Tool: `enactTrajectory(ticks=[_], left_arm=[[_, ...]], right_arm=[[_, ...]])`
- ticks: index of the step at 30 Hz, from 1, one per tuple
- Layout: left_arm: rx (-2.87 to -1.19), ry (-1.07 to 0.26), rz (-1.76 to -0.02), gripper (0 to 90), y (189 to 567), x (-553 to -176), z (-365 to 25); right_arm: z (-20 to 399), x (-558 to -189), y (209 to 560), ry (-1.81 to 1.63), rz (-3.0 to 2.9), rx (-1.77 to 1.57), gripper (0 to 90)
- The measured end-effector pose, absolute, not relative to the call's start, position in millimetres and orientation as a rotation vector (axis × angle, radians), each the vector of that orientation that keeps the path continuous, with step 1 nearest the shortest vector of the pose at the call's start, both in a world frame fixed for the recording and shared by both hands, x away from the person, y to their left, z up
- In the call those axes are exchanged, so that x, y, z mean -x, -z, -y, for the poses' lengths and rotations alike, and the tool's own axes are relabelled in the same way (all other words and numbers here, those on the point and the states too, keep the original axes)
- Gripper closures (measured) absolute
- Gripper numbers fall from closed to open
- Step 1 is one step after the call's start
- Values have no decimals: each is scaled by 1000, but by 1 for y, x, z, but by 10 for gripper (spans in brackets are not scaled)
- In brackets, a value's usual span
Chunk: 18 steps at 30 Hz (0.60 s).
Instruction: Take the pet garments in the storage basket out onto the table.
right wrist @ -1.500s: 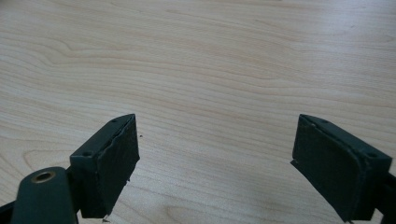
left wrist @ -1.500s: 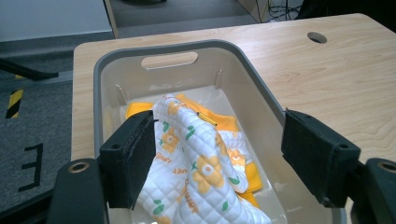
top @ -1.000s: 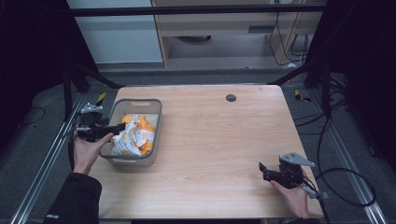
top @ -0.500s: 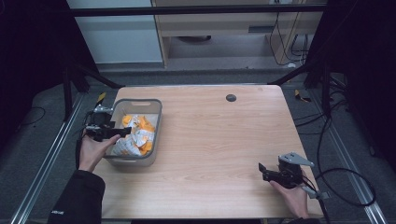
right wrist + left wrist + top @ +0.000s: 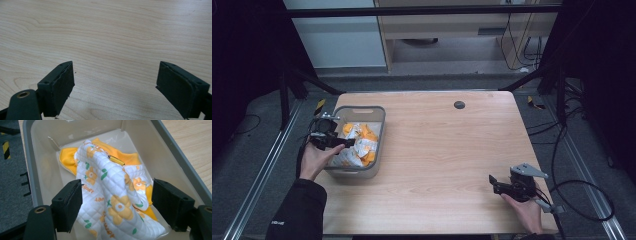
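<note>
Currently: left gripper [image 5: 117,205], jaws spread, over grey plastic bin [image 5: 180,160]; white-and-orange quilted floral cloth [image 5: 112,195], probably soft, light; pinch raised fold toward twelve o'clock. Right gripper [image 5: 115,87] unclenched, empty.

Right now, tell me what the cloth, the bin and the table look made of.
Cloth: quilted fabric, probably cotton, matte; stitched diamond pattern, printed orange flowers, orange ribbed trim.
Bin: plastic, grey rim with translucent glossy walls that catch reflections.
Table: light wood or wood-look laminate, smooth and satin; the grain lines show, but which it is stays open.
</note>
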<state>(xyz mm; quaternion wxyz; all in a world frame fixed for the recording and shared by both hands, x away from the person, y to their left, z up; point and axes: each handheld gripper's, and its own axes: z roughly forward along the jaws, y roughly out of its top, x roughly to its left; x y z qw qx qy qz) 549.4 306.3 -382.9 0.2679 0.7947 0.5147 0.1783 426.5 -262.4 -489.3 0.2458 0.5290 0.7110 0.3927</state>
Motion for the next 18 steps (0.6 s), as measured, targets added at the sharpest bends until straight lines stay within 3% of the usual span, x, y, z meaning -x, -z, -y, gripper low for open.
enactTrajectory(ticks=[18], left_arm=[[-2224,-428,-1429,220,397,-563,-297]], right_arm=[[263,-428,490,-1073,-1951,-1438,143]])
